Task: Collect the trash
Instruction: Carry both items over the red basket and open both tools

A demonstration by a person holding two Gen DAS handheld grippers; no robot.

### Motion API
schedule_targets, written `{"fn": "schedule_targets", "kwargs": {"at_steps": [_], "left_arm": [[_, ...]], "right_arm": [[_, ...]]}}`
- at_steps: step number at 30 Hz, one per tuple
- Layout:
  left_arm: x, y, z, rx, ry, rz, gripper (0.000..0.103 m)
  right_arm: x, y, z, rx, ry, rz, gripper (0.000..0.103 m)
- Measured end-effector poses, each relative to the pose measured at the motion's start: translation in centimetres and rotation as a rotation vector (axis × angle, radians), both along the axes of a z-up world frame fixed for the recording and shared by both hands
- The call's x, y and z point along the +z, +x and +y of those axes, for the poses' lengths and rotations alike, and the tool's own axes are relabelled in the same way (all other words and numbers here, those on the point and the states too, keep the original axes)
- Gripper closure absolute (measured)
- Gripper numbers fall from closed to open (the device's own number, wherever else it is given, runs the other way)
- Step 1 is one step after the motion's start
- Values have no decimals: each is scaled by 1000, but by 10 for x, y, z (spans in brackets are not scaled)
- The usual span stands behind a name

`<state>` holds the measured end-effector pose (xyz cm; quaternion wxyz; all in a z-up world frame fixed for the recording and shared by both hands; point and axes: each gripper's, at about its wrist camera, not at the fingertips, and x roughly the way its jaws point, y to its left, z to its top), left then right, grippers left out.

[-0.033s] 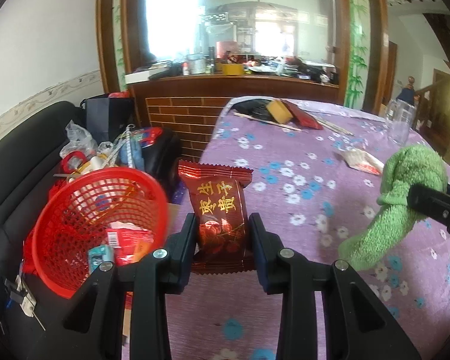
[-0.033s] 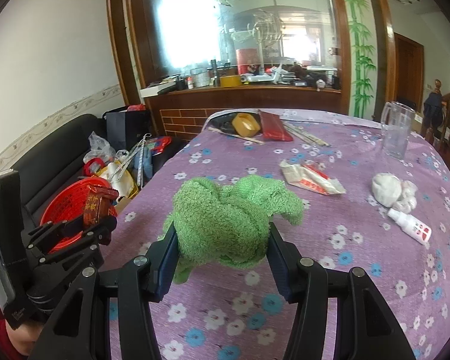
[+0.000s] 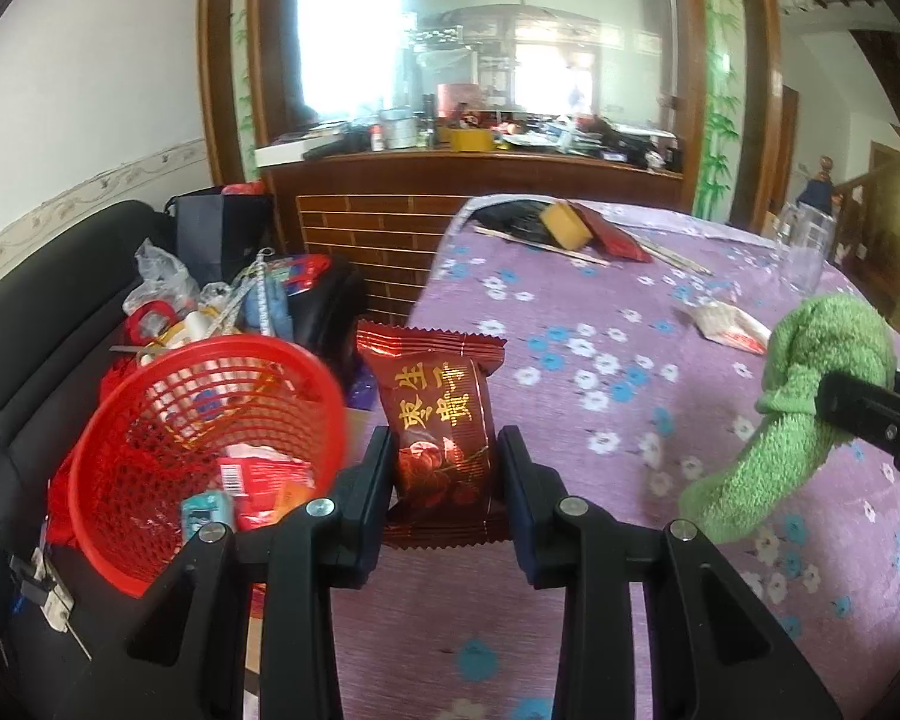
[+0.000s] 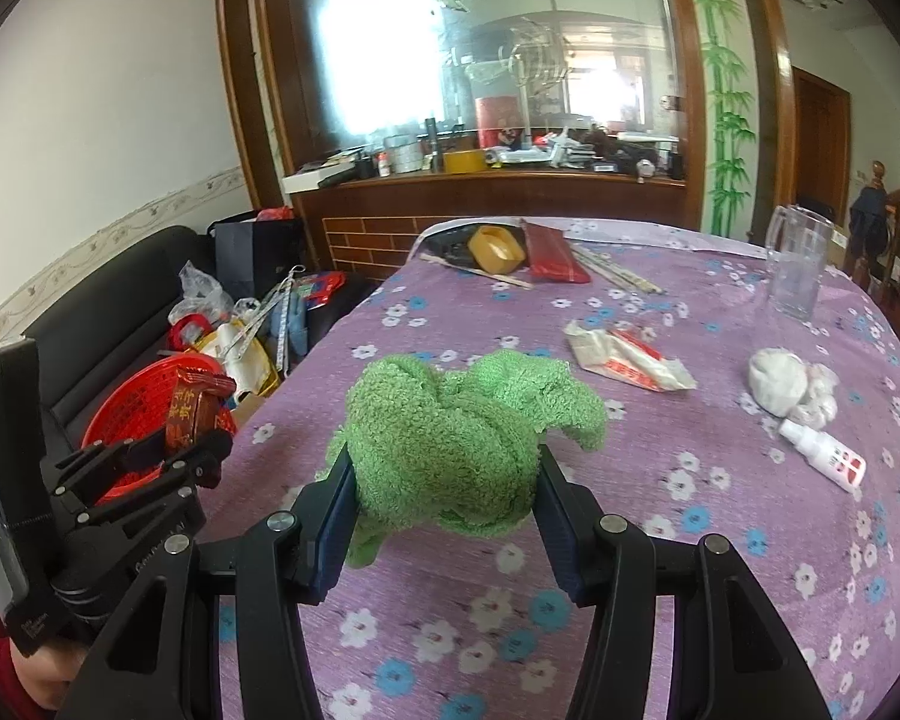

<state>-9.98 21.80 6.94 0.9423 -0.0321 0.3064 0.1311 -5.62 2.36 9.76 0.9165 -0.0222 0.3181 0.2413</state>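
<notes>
My left gripper (image 3: 442, 480) is shut on a dark red snack packet (image 3: 438, 420) with gold characters, held upright at the table's left edge, just right of a red mesh basket (image 3: 150, 450) that holds several wrappers. The basket (image 4: 127, 414) and packet (image 4: 195, 405) also show at the left of the right wrist view. My right gripper (image 4: 444, 510) is shut on a bunched green towel (image 4: 462, 426) above the purple flowered tablecloth (image 4: 660, 528); the towel (image 3: 804, 402) shows at the right of the left wrist view.
A white and red wrapper (image 4: 630, 357), white crumpled tissue (image 4: 789, 384), a small white spray bottle (image 4: 822, 459) and a clear glass pitcher (image 4: 801, 264) lie on the table's right half. A tape roll (image 4: 495, 249), red pouch and chopsticks lie at the far edge. Bags clutter the black sofa (image 3: 42, 312).
</notes>
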Motion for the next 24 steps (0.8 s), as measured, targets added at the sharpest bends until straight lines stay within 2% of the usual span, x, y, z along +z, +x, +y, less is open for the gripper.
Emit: {"fn": "schedule_targets", "kwargs": {"at_steps": [7,15,24], "left_arm": [[4,-11,50,88,-24,-5,70],[-5,-26,114,188,-68,21,70],[-14,-35,152,215,-92,41,70]], "right_arm": [[10,4,37,80,-14,-12,44],[19,11,98,194,-47,-26,43],[14,23,173,302,-81,-9,43]]}}
